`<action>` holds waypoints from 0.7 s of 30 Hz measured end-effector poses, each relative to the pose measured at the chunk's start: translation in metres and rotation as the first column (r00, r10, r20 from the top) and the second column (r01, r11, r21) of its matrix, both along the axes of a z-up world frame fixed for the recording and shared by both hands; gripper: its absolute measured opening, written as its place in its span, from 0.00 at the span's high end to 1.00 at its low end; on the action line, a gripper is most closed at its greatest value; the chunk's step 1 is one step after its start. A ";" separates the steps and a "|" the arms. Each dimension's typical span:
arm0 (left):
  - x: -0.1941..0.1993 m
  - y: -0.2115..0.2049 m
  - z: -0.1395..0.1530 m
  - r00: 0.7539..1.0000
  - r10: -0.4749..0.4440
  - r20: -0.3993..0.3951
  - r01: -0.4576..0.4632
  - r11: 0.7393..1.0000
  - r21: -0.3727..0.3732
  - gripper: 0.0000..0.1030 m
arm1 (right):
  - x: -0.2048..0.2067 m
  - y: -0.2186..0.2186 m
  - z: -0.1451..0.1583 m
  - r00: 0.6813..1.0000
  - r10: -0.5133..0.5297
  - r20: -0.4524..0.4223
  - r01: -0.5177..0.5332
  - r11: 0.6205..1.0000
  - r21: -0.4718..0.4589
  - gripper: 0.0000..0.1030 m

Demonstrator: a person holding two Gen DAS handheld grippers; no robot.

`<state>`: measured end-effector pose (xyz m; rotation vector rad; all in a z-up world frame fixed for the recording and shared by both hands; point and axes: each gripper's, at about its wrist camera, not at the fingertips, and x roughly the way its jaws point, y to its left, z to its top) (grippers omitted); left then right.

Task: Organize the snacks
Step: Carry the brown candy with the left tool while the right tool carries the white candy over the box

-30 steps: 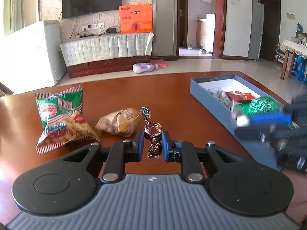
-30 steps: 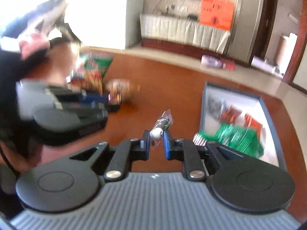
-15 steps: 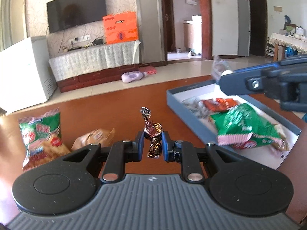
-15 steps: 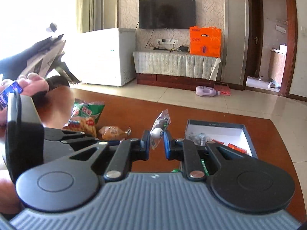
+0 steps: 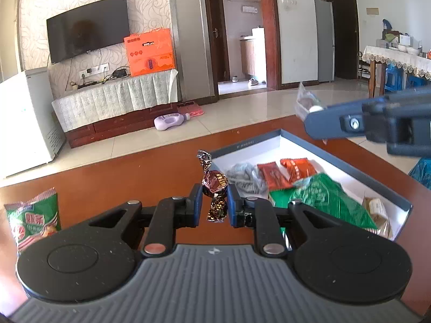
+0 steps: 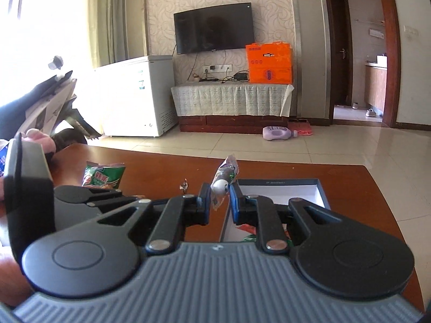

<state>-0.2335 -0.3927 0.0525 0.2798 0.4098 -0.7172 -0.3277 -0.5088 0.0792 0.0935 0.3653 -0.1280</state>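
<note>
The left gripper (image 5: 214,204) is squeezed tight on a shiny brown candy (image 5: 214,185), held up over the table (image 5: 134,172) beside the box's (image 5: 347,165) near edge. The right gripper (image 6: 219,197) pinches a small clear-wrapped sweet (image 6: 222,181) above the box. A green snack bag (image 5: 33,219) lies by the table's left edge

Left claw (image 5: 214,204) and right claw (image 6: 219,200) both clamped, raised side by side.
</note>
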 end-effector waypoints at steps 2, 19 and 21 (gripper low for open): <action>0.003 -0.005 0.003 1.000 -0.005 0.003 0.005 1.000 -0.008 0.78 | 0.002 -0.002 -0.001 1.000 -0.005 -0.002 0.005 1.000 0.000 0.83; 0.032 -0.062 0.009 0.996 -0.085 0.003 0.085 0.995 -0.052 0.78 | 0.009 -0.036 -0.009 0.996 -0.083 -0.029 0.083 0.996 0.011 0.83; 0.035 -0.073 0.008 0.995 -0.099 0.005 0.099 0.994 -0.052 0.78 | 0.009 -0.043 -0.010 0.995 -0.096 -0.031 0.096 0.995 0.017 0.83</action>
